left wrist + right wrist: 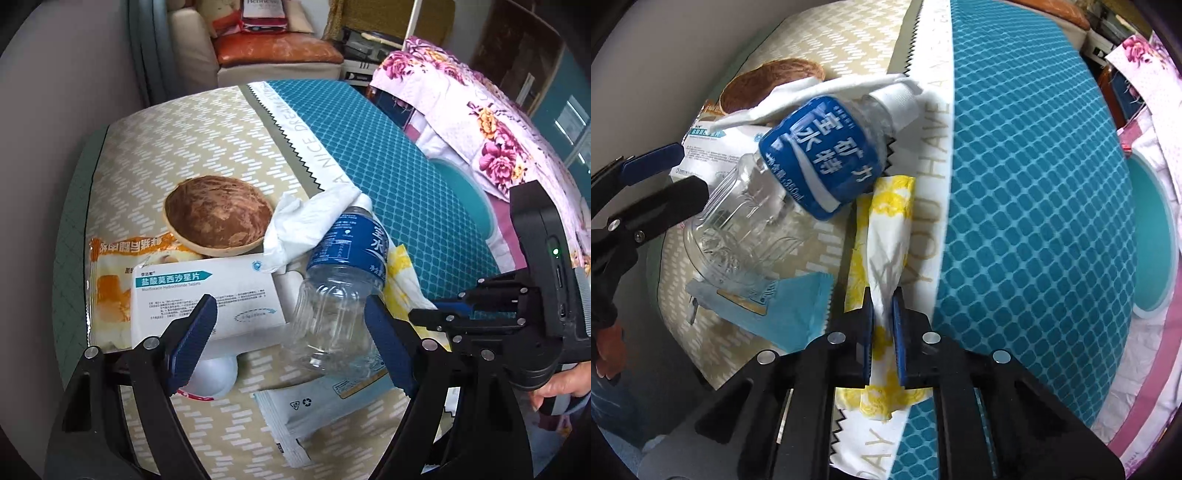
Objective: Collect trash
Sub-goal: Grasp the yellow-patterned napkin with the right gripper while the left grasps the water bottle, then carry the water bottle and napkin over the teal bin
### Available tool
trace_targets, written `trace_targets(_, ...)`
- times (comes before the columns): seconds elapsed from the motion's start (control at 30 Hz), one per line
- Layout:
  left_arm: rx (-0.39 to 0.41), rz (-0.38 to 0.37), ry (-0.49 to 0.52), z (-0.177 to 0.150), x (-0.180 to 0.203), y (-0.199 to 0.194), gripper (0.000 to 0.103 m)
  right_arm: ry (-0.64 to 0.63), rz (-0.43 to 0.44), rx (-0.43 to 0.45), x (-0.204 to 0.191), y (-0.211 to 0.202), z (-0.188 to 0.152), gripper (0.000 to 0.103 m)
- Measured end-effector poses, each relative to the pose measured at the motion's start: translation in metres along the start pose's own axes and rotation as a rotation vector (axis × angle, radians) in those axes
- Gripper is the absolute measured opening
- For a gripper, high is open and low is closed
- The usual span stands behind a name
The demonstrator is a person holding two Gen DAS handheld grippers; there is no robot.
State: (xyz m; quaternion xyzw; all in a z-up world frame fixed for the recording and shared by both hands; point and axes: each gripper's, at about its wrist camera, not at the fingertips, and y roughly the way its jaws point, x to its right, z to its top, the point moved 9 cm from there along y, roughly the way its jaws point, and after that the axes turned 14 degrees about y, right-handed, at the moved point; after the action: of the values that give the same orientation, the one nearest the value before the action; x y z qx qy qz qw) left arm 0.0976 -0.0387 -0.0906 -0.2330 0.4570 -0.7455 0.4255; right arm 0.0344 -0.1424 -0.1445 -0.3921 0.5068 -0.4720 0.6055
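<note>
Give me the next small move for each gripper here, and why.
Probably lift the right gripper straight up: its jaws are already shut on the yellow-patterned tissue, which still lies on the table cloth. The left gripper is open with the empty bottle between its fingers, not pressed, so closing on the bottle looks like its next step.

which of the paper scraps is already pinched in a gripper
The yellow-patterned napkin, pinched by the right gripper. The plain white tissue lies loose by the bottle's neck.
</note>
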Motion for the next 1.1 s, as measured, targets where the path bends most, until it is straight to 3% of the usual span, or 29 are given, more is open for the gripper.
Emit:
trace_targets(0.3,-0.091,0.044,0.146,0.011,0.03,0.034,0.083,0.108,-0.006,0.112,0.045,-0.044,0.008,0.008)
trace_targets(0.7,-0.172,0.07,0.193,0.014,0.046,0.068,0.082,0.162,0.036,0.179,0.096,-0.076,0.028,0.008)
trace_targets(0.77,-0.178,0.083,0.196,0.015,0.047,0.072,0.078,0.168,0.038,0.182,0.102,-0.076,0.032,0.008)
trace_targets(0.83,-0.182,0.09,0.194,0.015,0.046,0.074,0.068,0.176,0.038,0.182,0.107,-0.077,0.032,0.008)
trace_targets(1.1,-0.14,0.094,0.189,0.029,0.058,0.061,0.068,0.197,0.042,0.192,0.124,-0.077,0.035,0.008)
